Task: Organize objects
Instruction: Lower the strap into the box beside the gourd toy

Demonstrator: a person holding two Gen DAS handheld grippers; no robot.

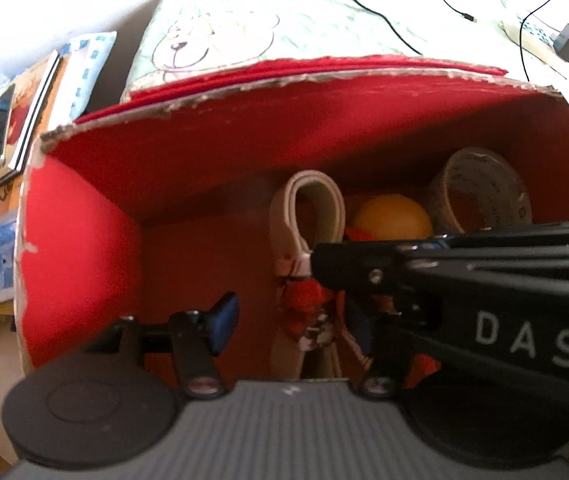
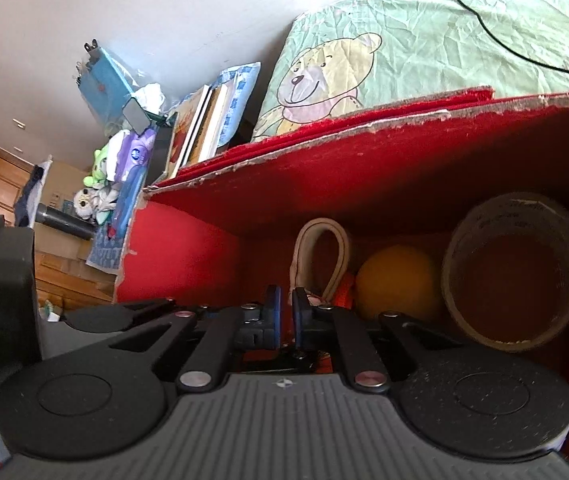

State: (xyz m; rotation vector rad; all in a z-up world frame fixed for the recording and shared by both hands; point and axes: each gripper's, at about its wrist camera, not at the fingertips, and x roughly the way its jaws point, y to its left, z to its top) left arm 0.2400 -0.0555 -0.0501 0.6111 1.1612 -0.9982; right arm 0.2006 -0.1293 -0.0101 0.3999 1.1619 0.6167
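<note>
right tool (image 2: 284, 312) nearly clenched, gripping nothing visible | left tool (image 1: 284, 320) spread wide, its right finger hidden behind the right tool | both reach down into red box (image 1: 84, 220) over strap (image 1: 308, 216), ball (image 1: 392, 218), tape roll (image 1: 480, 196) | risk: tools crowd, may collide or snag strap

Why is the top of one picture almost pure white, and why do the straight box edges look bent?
Left wrist view: the wall and bed sheet above the red box are washed out by bright light, and the near gripper parts are blurred. Right wrist view: exposure is milder, so the bear print reads clearly, but the box interior is in shadow. Both views: the fisheye lens bows the box rim and darkens the corners.
</note>
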